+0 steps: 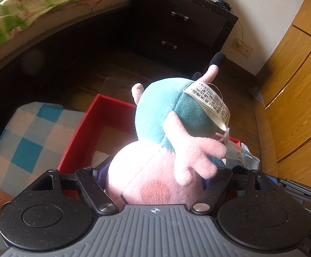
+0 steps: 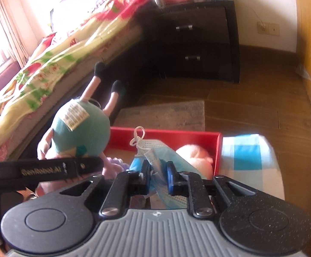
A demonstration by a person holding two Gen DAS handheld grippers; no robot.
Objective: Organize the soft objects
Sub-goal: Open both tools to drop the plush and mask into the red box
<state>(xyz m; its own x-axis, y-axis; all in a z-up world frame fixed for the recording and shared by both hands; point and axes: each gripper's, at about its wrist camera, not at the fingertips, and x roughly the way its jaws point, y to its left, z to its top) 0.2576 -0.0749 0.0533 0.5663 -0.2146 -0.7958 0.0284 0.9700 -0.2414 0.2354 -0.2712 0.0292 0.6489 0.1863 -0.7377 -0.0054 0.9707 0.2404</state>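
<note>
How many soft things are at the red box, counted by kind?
Pig plush toy, held by the left gripper: 1
Blue face mask, held by the right gripper: 1
Pink fluffy item inside the red box: 1
Total: 3

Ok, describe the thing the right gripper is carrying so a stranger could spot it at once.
Find the red box on the floor before the dark nightstand. Over it, the right gripper pinches a crumpled blue face mask. Unlike the plush pig beside it, it is thin, pleated, with white ear loops.
</note>
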